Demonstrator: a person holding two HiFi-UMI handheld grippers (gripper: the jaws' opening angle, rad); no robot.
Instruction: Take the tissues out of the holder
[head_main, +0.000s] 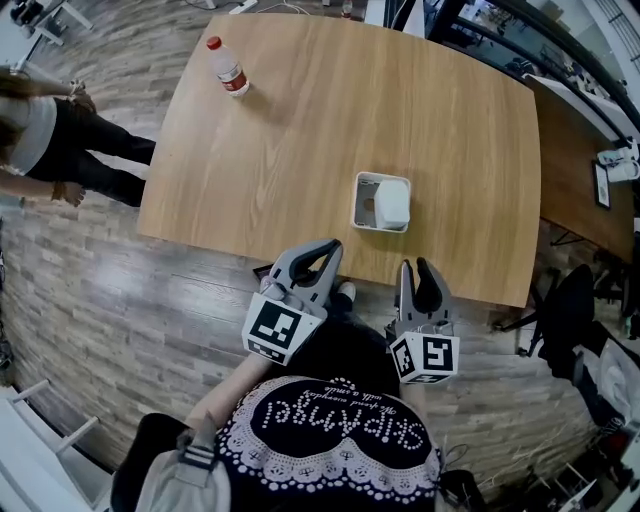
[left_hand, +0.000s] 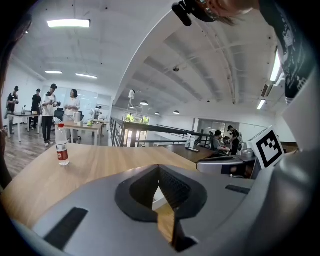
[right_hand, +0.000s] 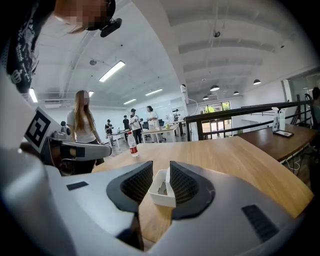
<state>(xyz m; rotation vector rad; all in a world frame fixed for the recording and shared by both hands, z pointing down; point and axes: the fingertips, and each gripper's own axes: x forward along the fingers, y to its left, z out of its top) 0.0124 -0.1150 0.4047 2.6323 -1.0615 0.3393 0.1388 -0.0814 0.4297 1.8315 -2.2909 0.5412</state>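
Note:
A white tissue holder (head_main: 362, 190) stands on the wooden table (head_main: 300, 130), near its front edge. A white pack of tissues (head_main: 392, 203) fills its right side. Both grippers hover at the table's front edge, short of the holder. My left gripper (head_main: 328, 248) is to the holder's lower left, its jaws meeting at the tips with nothing in them (left_hand: 159, 170). My right gripper (head_main: 420, 268) is just below the holder with a narrow gap between its fingers. In the right gripper view (right_hand: 161, 169) the holder (right_hand: 158, 198) and tissues (right_hand: 168, 181) show through that gap, farther off and untouched.
A plastic bottle with a red cap (head_main: 228, 67) stands at the table's far left corner. A person (head_main: 40, 140) stands left of the table. A second wooden table (head_main: 580, 170) adjoins on the right, with a chair (head_main: 575, 300) below it. Several people stand in the background.

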